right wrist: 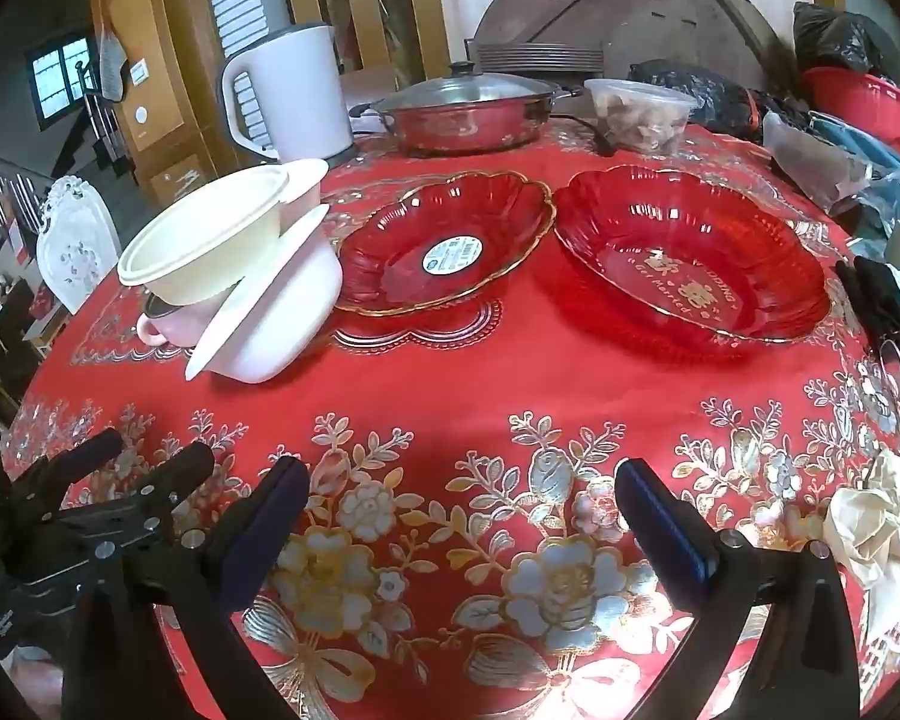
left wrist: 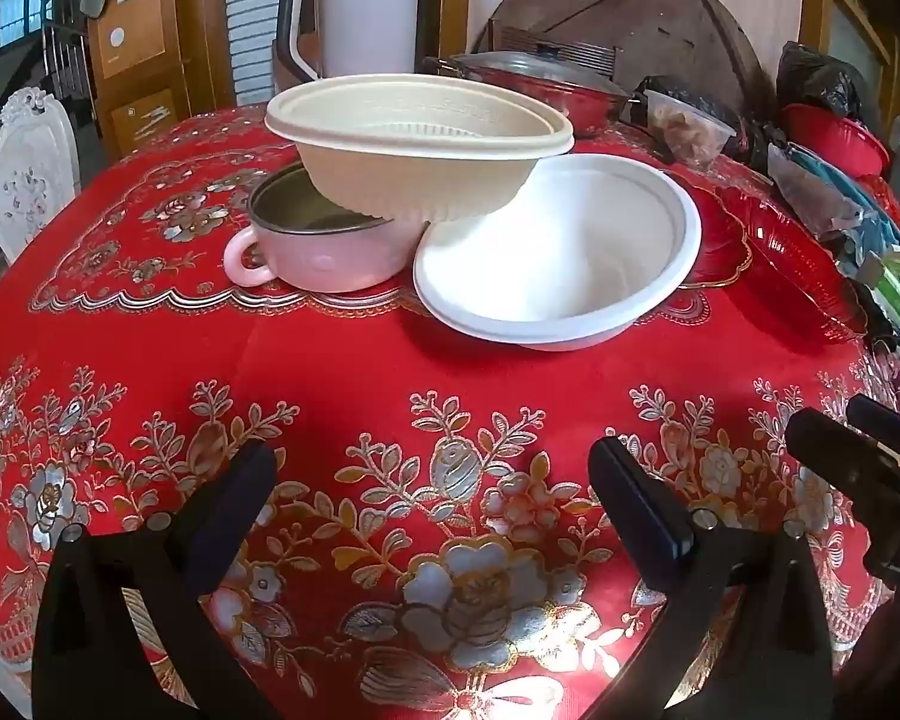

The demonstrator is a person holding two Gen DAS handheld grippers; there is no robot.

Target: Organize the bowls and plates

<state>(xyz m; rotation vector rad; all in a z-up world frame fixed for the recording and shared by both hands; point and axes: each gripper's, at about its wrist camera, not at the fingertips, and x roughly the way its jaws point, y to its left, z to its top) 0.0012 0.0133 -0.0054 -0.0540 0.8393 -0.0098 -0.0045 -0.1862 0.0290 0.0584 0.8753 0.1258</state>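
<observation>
The left hand-held gripper (left wrist: 432, 480) and the right hand-held gripper (right wrist: 462, 498) are both wide and hold nothing, low in the frames above the desk (left wrist: 342, 360). At the centre of the left view, a cream bowl (left wrist: 420, 144) leans on a pink pot (left wrist: 306, 252) and a tilted white bowl (left wrist: 564, 252). Two red plates (right wrist: 444, 240) (right wrist: 690, 258) lie side by side in the middle of the right view.

Left gripper (left wrist: 432, 480) – jaws wide, empty; right gripper (right wrist: 462, 486) – likewise, alongside.
</observation>
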